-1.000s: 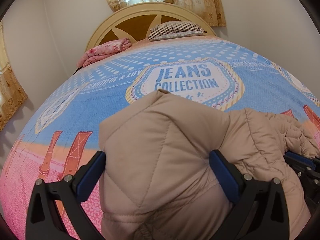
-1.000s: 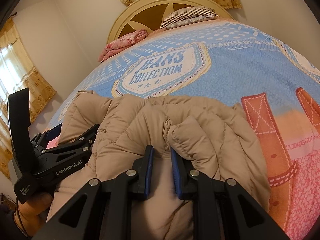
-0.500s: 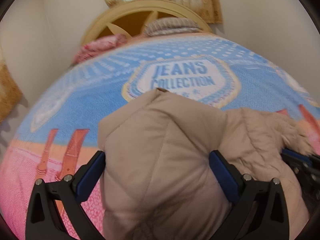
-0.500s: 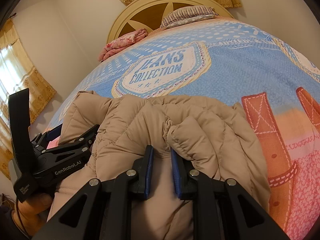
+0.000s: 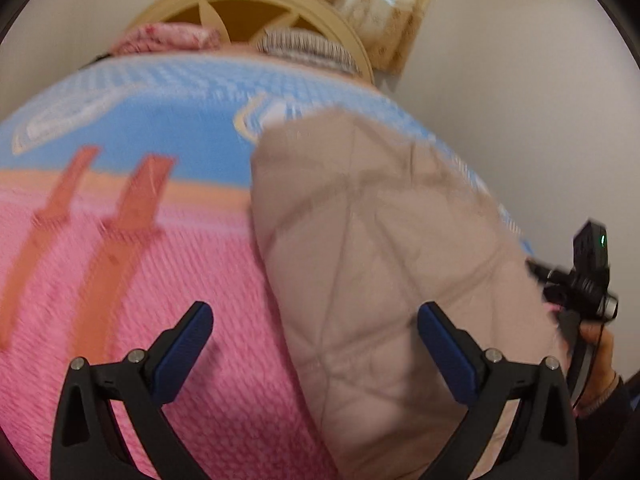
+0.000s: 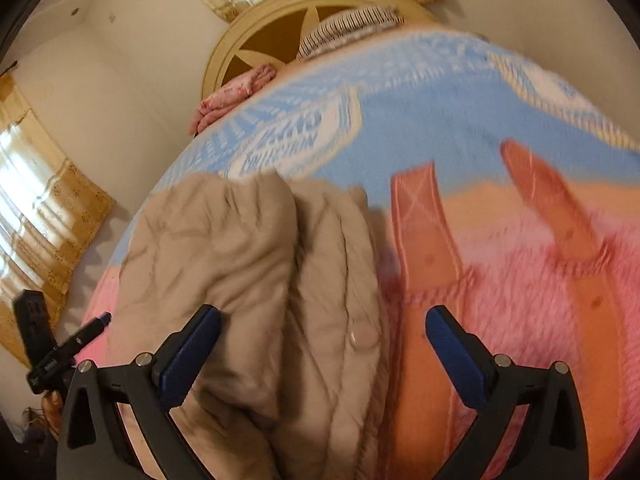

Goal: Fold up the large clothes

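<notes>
Two grippers: both stand wide apart now and hold nothing.
Right gripper (image 6: 322,332): half a second ago it pinched a jacket fold; now it has let go.
Left gripper (image 5: 314,330): spread as before, but swung left, so only its right finger lies over the cloth.
Jacket (image 5: 376,240): beige, quilted, bunched on the bedspread (image 5: 120,272), between both tools.
Far end: headboard (image 6: 272,24), striped pillow (image 6: 352,28).
</notes>
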`<action>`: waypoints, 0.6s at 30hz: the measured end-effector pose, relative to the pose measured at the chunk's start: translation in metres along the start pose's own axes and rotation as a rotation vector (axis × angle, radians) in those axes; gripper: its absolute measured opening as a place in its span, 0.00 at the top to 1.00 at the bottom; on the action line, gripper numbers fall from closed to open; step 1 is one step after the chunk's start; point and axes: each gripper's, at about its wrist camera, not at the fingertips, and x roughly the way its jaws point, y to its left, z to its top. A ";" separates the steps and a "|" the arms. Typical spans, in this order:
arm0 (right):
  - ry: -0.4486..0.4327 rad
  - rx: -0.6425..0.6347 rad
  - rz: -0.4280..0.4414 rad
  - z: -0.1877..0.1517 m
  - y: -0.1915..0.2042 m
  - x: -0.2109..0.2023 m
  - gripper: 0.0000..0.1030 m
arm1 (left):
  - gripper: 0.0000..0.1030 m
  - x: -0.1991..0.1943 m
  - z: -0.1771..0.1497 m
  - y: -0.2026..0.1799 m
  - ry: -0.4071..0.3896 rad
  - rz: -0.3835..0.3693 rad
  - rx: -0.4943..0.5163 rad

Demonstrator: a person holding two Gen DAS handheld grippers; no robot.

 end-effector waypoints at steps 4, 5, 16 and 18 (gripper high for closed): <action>0.056 0.103 0.118 -0.005 -0.016 0.013 0.01 | 0.00 0.009 -0.002 0.005 0.010 -0.086 -0.064; 0.060 0.111 0.155 -0.007 -0.017 0.015 0.02 | 0.00 0.011 -0.001 0.008 0.015 -0.108 -0.080; 0.129 0.118 0.311 -0.014 0.001 0.045 0.39 | 0.24 0.027 0.008 -0.013 0.000 -0.204 -0.061; 0.102 0.100 0.291 -0.017 0.009 0.039 0.52 | 0.41 0.014 0.011 -0.026 -0.011 -0.169 0.019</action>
